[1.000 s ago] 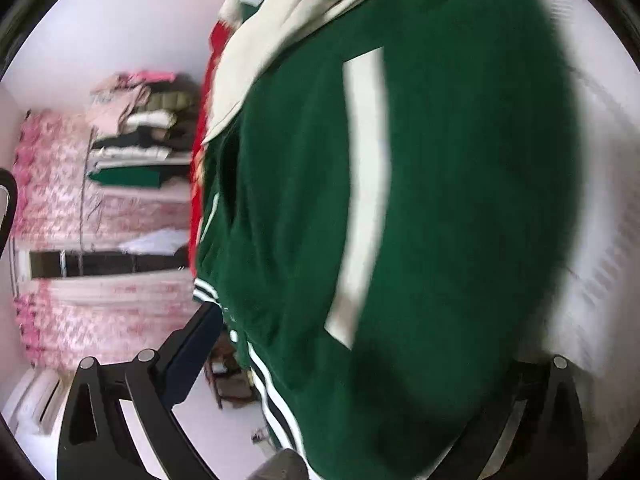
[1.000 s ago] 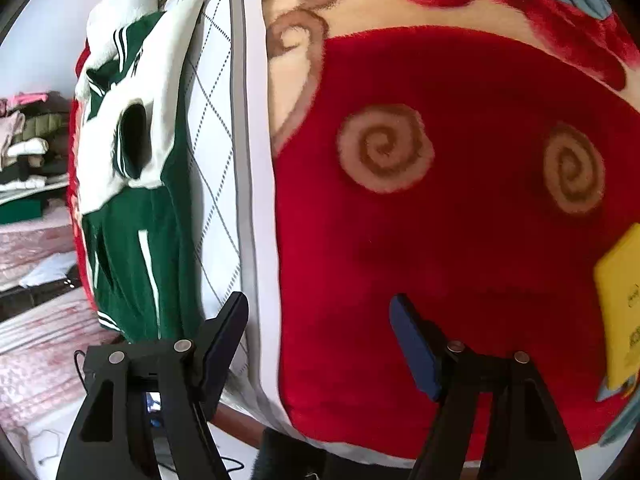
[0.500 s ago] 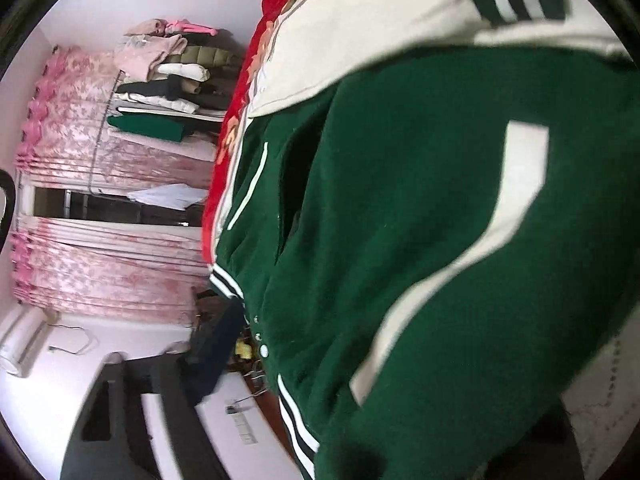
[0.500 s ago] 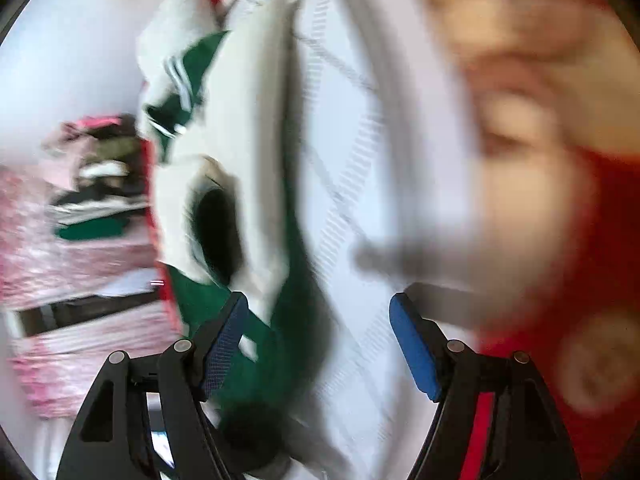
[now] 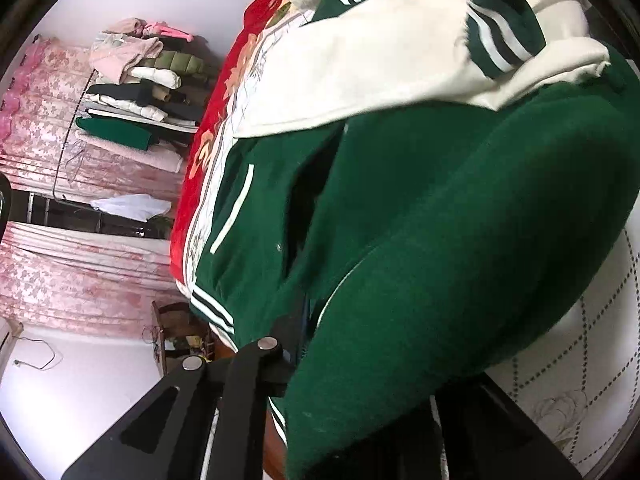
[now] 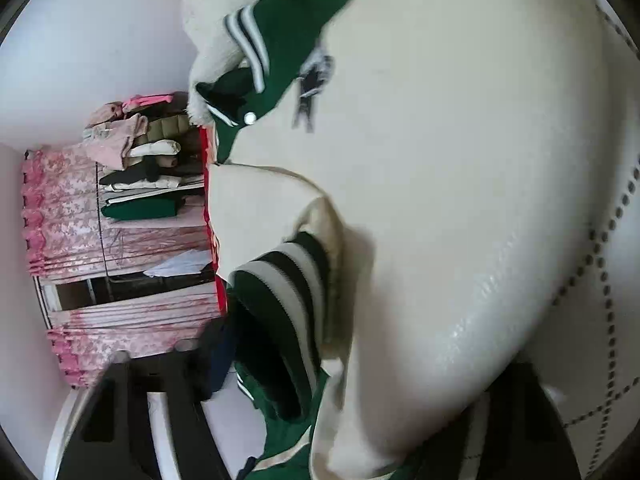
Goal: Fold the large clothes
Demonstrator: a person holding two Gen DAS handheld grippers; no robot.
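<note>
A green varsity jacket (image 5: pixel 460 220) with cream sleeves (image 5: pixel 380 68) and striped cuffs lies on the bed. In the left wrist view my left gripper (image 5: pixel 360 392) sits low at the jacket's hem, and green cloth bulges between its fingers (image 5: pixel 248 384); the right finger is mostly hidden. In the right wrist view a cream sleeve (image 6: pixel 460 200) fills the frame, with its striped cuff (image 6: pixel 288 300) just ahead. My right gripper (image 6: pixel 320 420) is down against the sleeve, its fingers (image 6: pixel 160 400) spread wide and partly covered by cloth.
A red patterned blanket (image 5: pixel 216 128) and a white quilted cover (image 5: pixel 592 340) lie under the jacket. A rack of folded clothes (image 5: pixel 140 92) and pink curtains (image 5: pixel 60 272) stand beyond the bed's edge.
My right gripper swung left from the red blanket onto the cream sleeve. My left gripper dropped lower onto the jacket's hem and its fingers came closer together on the green cloth.
</note>
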